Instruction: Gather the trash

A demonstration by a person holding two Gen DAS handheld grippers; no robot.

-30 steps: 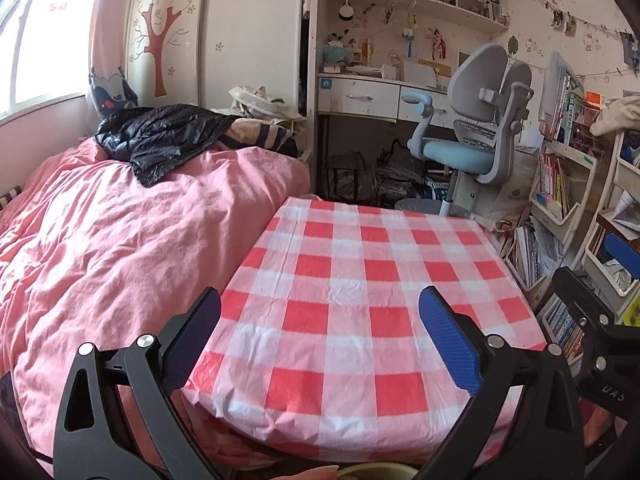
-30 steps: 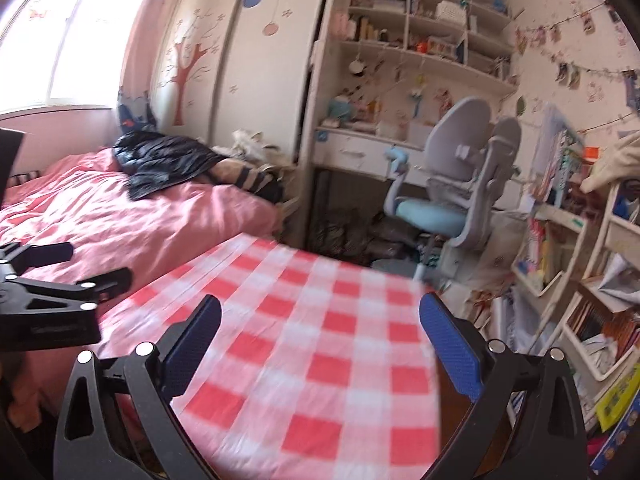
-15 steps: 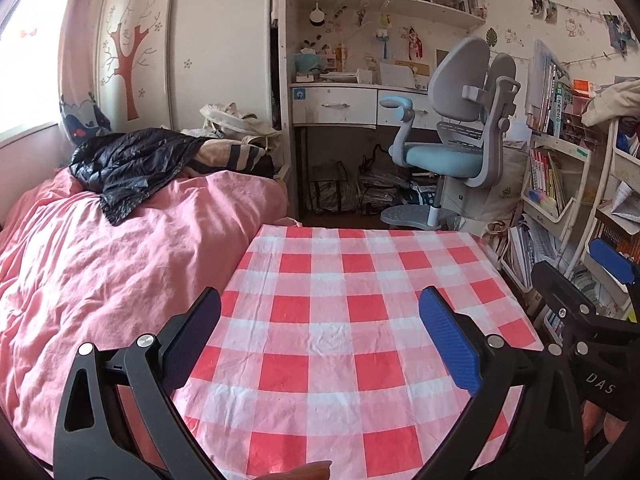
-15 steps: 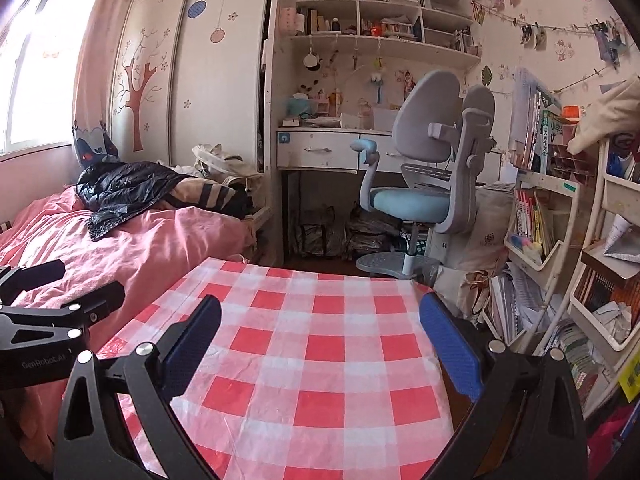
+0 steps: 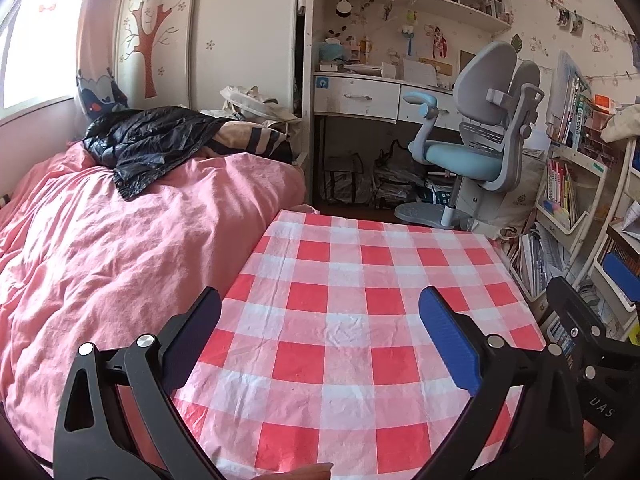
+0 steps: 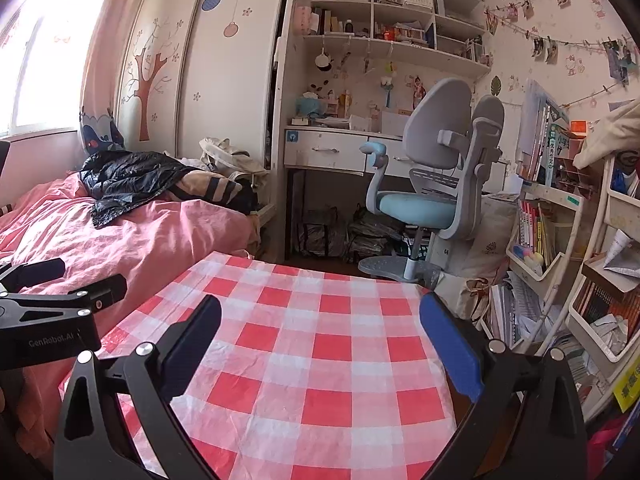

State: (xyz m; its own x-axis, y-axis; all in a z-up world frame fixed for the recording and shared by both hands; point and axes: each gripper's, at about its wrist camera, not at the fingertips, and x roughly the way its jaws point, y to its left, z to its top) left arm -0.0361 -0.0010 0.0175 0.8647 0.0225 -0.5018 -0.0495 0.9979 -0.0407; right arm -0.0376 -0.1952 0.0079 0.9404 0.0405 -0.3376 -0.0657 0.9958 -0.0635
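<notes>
Red-and-white checked cloth covers the bench (image 5: 352, 320) in front of you, and no trash shows on it in either view. Your left gripper (image 5: 320, 332) hangs over the near end of the bench with its fingers (image 5: 448, 336) spread wide and holding nothing. Your right gripper (image 6: 320, 336) sits just beside it, fingers (image 6: 450, 344) equally wide and empty. To your left lies the bed under a pink duvet (image 5: 120, 240), with a black jacket (image 5: 148, 140) heaped at its far end. Beyond the bench stand a grey and blue chair (image 6: 432, 184) and a white desk (image 6: 332, 148); crowded bookshelves (image 6: 560, 240) line the right side.
</notes>
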